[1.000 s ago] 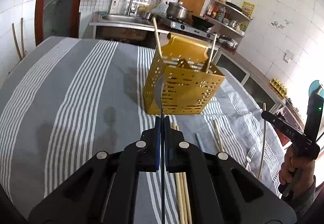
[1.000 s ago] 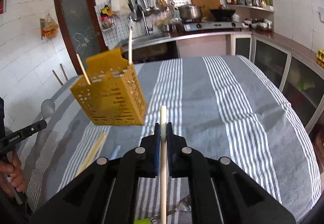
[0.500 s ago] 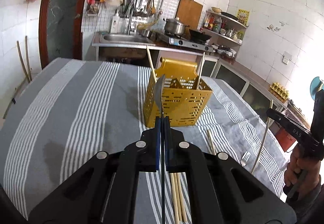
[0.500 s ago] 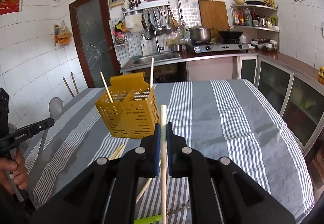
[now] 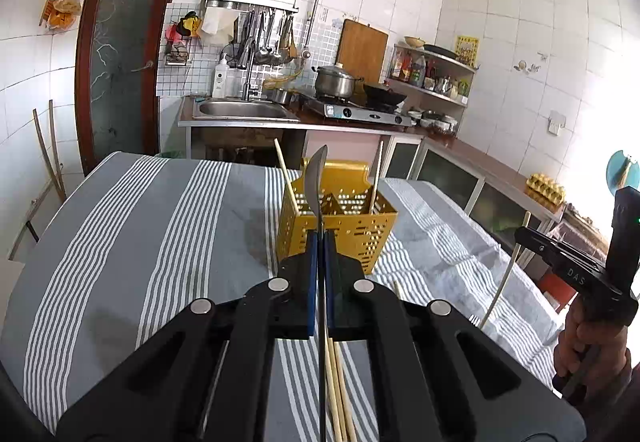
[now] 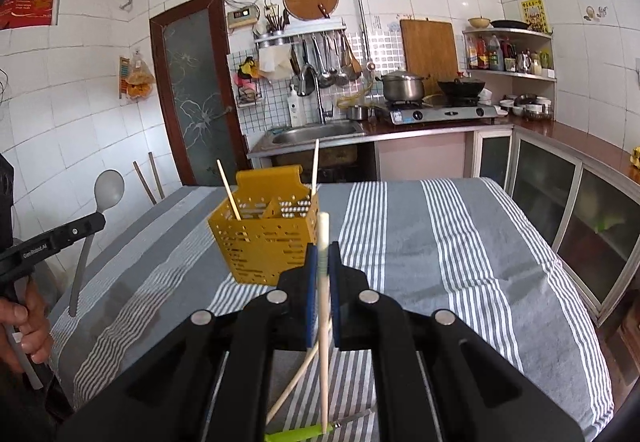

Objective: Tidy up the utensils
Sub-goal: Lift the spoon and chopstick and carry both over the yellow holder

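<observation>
A yellow perforated utensil caddy (image 5: 340,226) stands on the striped table, two chopsticks upright in it; it also shows in the right wrist view (image 6: 266,238). My left gripper (image 5: 320,242) is shut on a grey spoon (image 5: 316,178), bowl up, held above the table just short of the caddy. The spoon also shows in the right wrist view (image 6: 106,190). My right gripper (image 6: 323,250) is shut on a pale chopstick (image 6: 323,234), held upright to the right of the caddy; it shows in the left wrist view (image 5: 508,270).
Loose chopsticks (image 5: 338,374) lie on the grey striped cloth (image 5: 160,242) under my left gripper. Another chopstick (image 6: 296,382) and a green-handled utensil (image 6: 300,432) lie below my right gripper. A kitchen counter with sink (image 5: 240,110) and stove stands behind the table.
Both grippers have risen and tilted up, so the caddy sits lower and farther in both views. Each keeps its hold, spoon in the left and chopstick in the right.
</observation>
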`<state>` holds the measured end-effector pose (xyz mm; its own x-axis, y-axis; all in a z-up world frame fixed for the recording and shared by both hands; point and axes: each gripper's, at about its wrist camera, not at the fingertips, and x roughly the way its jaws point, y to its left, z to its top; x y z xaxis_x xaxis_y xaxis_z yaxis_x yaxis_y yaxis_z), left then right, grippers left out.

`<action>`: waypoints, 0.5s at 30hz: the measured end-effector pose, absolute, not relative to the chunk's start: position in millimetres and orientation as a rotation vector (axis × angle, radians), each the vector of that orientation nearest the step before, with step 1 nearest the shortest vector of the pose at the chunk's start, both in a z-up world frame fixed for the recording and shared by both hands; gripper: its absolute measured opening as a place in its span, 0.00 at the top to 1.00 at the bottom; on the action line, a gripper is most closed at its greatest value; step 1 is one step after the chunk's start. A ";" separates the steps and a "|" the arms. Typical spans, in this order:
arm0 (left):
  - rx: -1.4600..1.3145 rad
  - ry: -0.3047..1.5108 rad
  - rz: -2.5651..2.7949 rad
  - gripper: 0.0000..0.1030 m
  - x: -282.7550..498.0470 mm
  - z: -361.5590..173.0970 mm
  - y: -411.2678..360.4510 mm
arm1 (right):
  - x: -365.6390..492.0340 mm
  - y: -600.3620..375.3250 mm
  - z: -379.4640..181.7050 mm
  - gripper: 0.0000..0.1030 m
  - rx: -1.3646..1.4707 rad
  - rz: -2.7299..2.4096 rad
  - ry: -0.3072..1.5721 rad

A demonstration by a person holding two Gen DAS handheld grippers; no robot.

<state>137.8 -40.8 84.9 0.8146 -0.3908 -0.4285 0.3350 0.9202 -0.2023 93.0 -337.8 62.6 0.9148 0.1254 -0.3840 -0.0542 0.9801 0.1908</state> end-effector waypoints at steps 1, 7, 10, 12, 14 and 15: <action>-0.126 0.483 -0.394 0.98 139.9 86.7 -41.1 | 92.9 -336.8 66.5 0.94 0.176 0.097 0.396; -0.157 0.433 -0.407 0.98 154.4 103.1 -38.4 | 101.8 -330.4 93.2 0.94 0.151 0.115 0.334; -0.156 0.395 -0.410 0.98 164.3 114.5 -42.4 | 110.1 -325.7 109.2 0.94 0.138 0.125 0.294; -0.148 0.381 -0.411 0.98 174.8 121.1 -47.3 | 115.3 -322.5 120.1 0.94 0.130 0.134 0.265; -0.146 0.362 -0.414 0.98 186.6 126.6 -51.6 | 122.9 -320.1 128.8 0.94 0.124 0.139 0.243; -0.144 0.358 -0.411 0.98 192.2 128.8 -54.2 | 129.2 -318.8 133.5 0.94 0.122 0.143 0.233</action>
<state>192.2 -54.2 128.8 0.8552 -0.4149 -0.3107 0.3647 0.9076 -0.2081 129.2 -318.8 133.5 0.9629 0.1553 -0.2208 -0.1272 0.9825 0.1364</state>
